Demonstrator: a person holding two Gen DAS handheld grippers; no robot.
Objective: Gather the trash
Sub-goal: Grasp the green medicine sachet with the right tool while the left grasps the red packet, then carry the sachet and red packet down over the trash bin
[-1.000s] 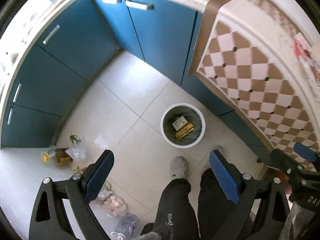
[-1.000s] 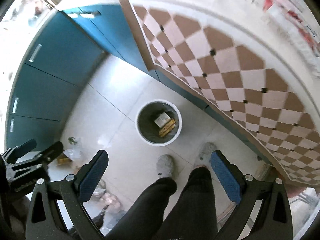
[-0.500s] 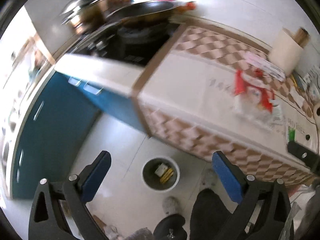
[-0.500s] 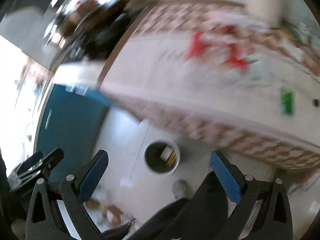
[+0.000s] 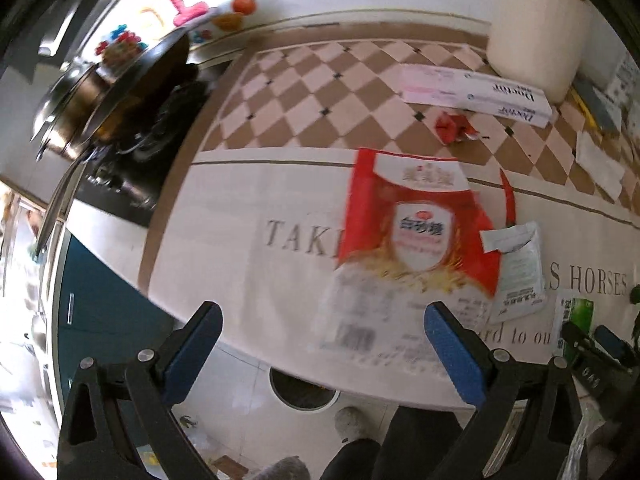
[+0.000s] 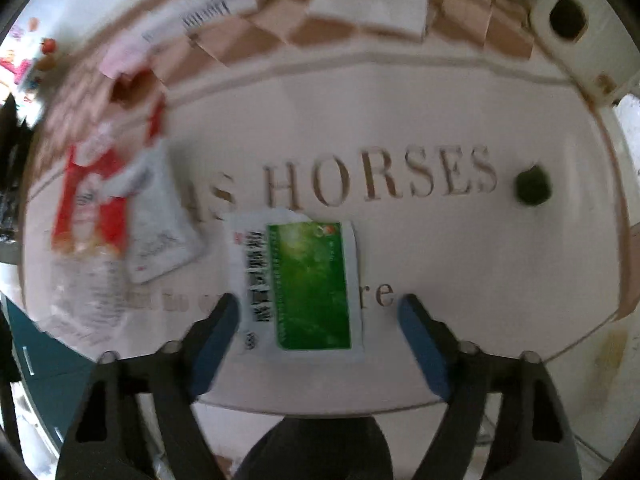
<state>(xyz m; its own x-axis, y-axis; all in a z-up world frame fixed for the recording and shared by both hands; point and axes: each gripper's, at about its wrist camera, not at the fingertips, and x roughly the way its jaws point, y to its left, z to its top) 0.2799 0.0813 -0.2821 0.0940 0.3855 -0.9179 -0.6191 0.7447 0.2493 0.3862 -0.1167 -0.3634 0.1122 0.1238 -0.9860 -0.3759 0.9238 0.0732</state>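
Note:
A red and clear sugar bag (image 5: 416,236) lies flat on the white counter mat (image 5: 248,280); it also shows in the right wrist view (image 6: 92,216). My left gripper (image 5: 320,344) is open and empty, above the bag's near end. A green and white packet (image 6: 304,284) lies near the counter's front edge, between the fingers of my open, empty right gripper (image 6: 320,332). A white sachet (image 5: 518,268) lies between bag and packet. The white trash bin (image 5: 300,394) stands on the floor below the counter edge, partly hidden.
A wok (image 5: 116,92) sits on the stove at the left. A long white box (image 5: 476,94), a small red wrapper (image 5: 452,128) and a white cylinder (image 5: 532,44) lie at the back. A dark green ball (image 6: 532,186) lies at the right. Blue cabinets (image 5: 104,320) stand below.
Both grippers have swung up from looking down at the floor and bin to the counter top. The right one now sits around the green packet; both stay open.

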